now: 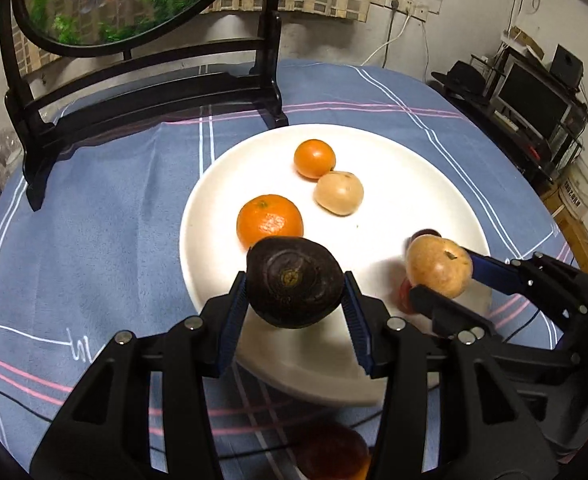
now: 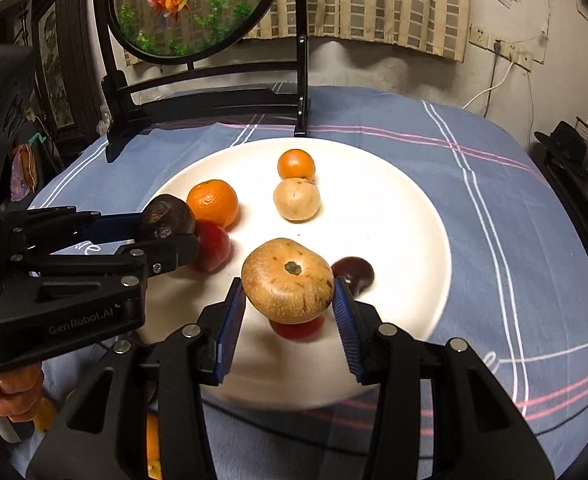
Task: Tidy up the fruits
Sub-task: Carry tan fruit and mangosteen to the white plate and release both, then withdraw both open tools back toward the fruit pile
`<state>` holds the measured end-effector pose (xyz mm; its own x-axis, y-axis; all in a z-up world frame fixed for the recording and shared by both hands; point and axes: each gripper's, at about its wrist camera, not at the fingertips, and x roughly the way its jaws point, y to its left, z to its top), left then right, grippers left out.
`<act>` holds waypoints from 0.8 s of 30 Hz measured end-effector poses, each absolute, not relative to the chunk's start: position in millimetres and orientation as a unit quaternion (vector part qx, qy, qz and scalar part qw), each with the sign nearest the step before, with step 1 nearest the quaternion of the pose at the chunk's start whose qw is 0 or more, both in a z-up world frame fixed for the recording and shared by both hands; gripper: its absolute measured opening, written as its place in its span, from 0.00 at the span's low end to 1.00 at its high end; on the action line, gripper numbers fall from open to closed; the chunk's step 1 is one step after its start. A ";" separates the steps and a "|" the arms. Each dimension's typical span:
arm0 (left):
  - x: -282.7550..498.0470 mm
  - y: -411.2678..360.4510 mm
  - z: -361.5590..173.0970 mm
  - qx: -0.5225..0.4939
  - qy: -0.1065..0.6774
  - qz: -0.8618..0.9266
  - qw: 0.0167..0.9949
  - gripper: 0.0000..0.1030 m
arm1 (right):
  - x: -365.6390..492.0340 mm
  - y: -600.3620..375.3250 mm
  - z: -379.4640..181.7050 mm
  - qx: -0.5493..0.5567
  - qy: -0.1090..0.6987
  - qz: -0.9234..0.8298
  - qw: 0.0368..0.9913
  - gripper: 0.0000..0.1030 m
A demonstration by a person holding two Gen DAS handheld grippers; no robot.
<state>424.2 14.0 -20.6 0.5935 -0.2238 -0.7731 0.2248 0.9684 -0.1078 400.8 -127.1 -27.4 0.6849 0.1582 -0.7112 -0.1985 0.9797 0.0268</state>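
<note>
Fruits were both gripped. Left wrist view: my left gripper (image 1: 294, 289) clamped the dark fruit (image 1: 295, 282) at lower centre, over the white plate (image 1: 433, 168). Right wrist view: right gripper (image 2: 289, 296) pinched the tan fruit (image 2: 288, 280) mid-frame; I'd lower gently into bare spots.

Left hand-held gripper (image 1: 294, 300) and right hand-held gripper (image 2: 288, 304) angle downward side by side, jaws clamped

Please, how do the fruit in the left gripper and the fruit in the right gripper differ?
The dark fruit in the left gripper is almost black-purple; the tan fruit in the right gripper is pale brown with darker streaks. The dark fruit tapers; the tan fruit looks flatter. Both are clamped between blue pads above the white plate.
</note>
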 end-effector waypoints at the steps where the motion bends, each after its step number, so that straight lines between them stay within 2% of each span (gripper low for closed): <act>1: 424.5 13.2 -20.3 0.002 0.433 -0.126 0.893 0.47 | 402.3 -125.4 -27.6 -0.031 0.383 0.097 0.918 0.44; 2: 424.7 12.4 -19.8 0.006 0.432 -0.120 0.894 0.54 | 403.6 -123.0 -27.8 -0.041 0.382 0.097 0.918 0.44; 3: 424.7 12.7 -19.3 0.009 0.431 -0.112 0.895 0.74 | 404.4 -121.8 -27.8 -0.045 0.382 0.097 0.918 0.45; 4: 423.9 13.7 -17.3 0.008 0.426 -0.105 0.899 0.80 | 405.0 -121.1 -27.4 -0.048 0.384 0.098 0.917 0.45; 10: 406.4 21.9 3.8 0.001 0.410 -0.105 0.906 0.81 | 386.8 -128.0 -7.7 -0.034 0.369 0.097 0.924 0.49; 13: 391.1 27.0 11.7 -0.007 0.407 -0.109 0.907 0.88 | 366.4 -131.9 4.4 -0.038 0.359 0.087 0.928 0.49; 15: 373.8 30.7 16.8 -0.005 0.402 -0.110 0.909 0.92 | 347.7 -135.1 11.3 -0.038 0.351 0.081 0.932 0.49; 20: 322.6 42.4 21.6 -0.001 0.397 -0.125 0.909 0.93 | 290.6 -140.7 19.1 -0.026 0.336 0.074 0.938 0.49; 24: 278.6 49.1 10.8 0.009 0.389 -0.146 0.910 0.96 | 232.6 -144.2 6.4 0.003 0.334 0.087 0.939 0.49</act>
